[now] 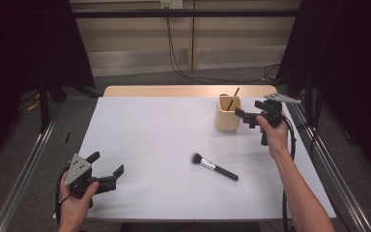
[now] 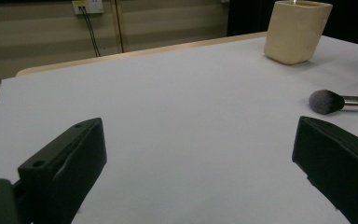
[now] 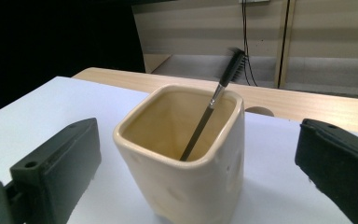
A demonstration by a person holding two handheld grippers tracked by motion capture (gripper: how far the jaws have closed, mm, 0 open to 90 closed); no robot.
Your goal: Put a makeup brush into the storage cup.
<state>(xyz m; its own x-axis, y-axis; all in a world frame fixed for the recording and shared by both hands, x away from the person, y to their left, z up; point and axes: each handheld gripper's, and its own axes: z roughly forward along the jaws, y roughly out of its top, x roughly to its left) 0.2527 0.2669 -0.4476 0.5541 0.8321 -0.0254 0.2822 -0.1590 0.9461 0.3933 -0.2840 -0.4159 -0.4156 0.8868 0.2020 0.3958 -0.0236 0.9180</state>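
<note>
A: The biggest thing is the table (image 1: 140, 145), white on top. What stands on it near the right gripper (image 1: 241, 117)?

B: A cream cup (image 3: 186, 163), just in front of its fingers. The jaws are wide apart and empty, with the cup in line with the gap but not touched. Inside the cup a thin brush (image 3: 212, 105) leans against the far rim, its dark head up in the air.

A: And the left gripper (image 1: 108, 164)?

B: Also open, nothing between its fingers (image 2: 63, 168). It hangs low over the bare table. The makeup brush (image 1: 214, 166) lies flat on the table, well apart, ahead and to the right of those fingers.

A: How will this makeup brush handle, do you think?

B: I think it is light and stiff in the handle, soft only at the bristle head (image 2: 325, 101). The handle looks smooth and round, so it can roll or slip. I would take it at the middle of the black handle, fingers across it, not at the bristles and not on the shiny metal collar.

A: And the cup?

B: It looks like ceramic, so heavier and breakable. Better not to knock it.
</note>
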